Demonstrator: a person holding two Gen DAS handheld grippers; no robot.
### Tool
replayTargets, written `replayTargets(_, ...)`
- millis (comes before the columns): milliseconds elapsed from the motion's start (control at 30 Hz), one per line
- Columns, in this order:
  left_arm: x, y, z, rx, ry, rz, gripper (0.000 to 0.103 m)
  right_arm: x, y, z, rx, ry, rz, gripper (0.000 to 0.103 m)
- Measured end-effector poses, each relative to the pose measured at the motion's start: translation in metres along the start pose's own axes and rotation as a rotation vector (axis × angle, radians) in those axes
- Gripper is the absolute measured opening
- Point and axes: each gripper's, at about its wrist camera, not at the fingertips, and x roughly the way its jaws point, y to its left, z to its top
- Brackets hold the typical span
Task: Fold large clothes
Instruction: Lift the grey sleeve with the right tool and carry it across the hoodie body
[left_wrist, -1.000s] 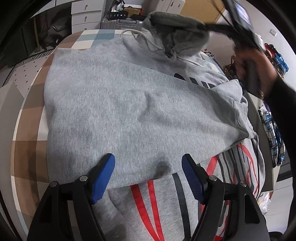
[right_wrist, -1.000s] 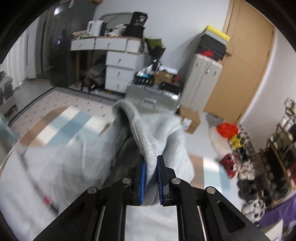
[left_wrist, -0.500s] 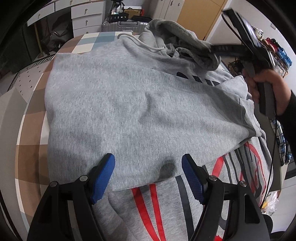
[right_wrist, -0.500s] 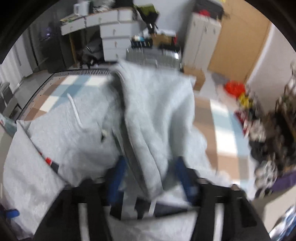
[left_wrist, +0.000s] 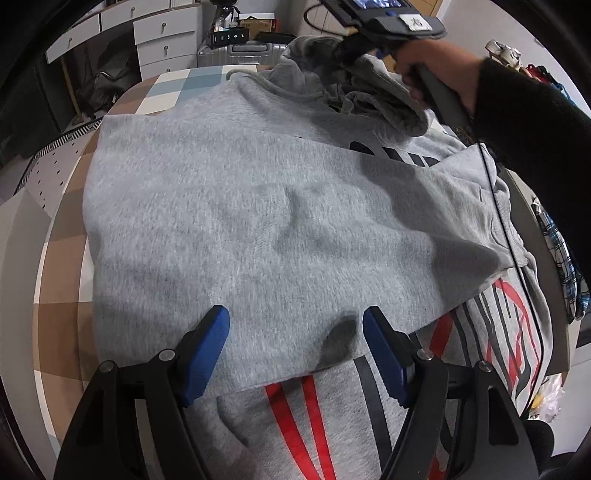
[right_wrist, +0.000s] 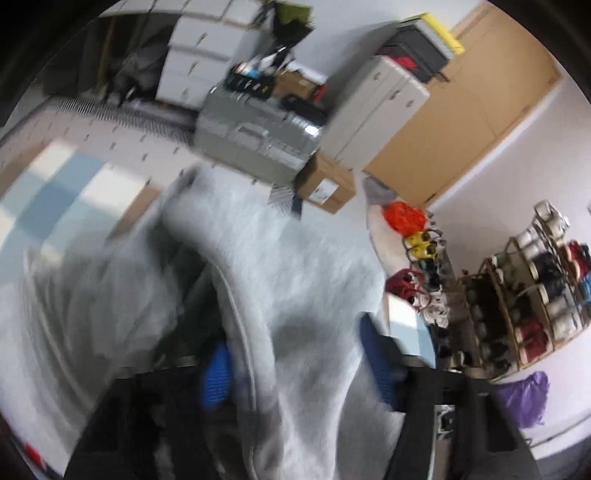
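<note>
My right hand-held gripper (right_wrist: 295, 365) has carried the hood (left_wrist: 384, 107) down onto the grey hoodie (left_wrist: 258, 229); its jaws have just been closing, hood cloth lying loosely between them, unclenched. My left hand-held gripper (left_wrist: 295, 350) hovers spread over the hem. Next I'd flatten the hood. The checkered desk (left_wrist: 62, 295) sits in a cluttered room, a suitcase (right_wrist: 255, 136) beyond.

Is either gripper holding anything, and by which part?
Left gripper: open over the hoodie, holding nothing. Right gripper: jaws have just been closing, hood between them; too blurred to tell a grip.
</note>
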Motion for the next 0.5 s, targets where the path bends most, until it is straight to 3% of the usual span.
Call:
replayTargets(33, 0.0, 0.0, 0.0, 0.003, 0.001, 0.001, 0.071, -0.001, -0.004, 0.002, 0.017, -0.003, 0.013, 0.013)
replayTargets(67, 0.0, 0.0, 0.0, 0.004, 0.001, 0.001, 0.07, -0.002, -0.01, 0.006, 0.036, -0.006, 0.025, 0.008)
replayTargets(167, 0.0, -0.001, 0.0, 0.002, -0.001, 0.002, 0.071, -0.031, -0.029, 0.014, 0.071, -0.125, -0.046, 0.007)
replayTargets(433, 0.001, -0.005, 0.0, -0.007, -0.01, 0.024, 0.071, -0.14, -0.049, 0.003, -0.03, -0.495, -0.171, 0.007)
replayTargets(500, 0.001, -0.004, 0.0, -0.019, -0.012, 0.018, 0.071, -0.166, -0.051, -0.007, -0.034, -0.55, -0.152, 0.007)
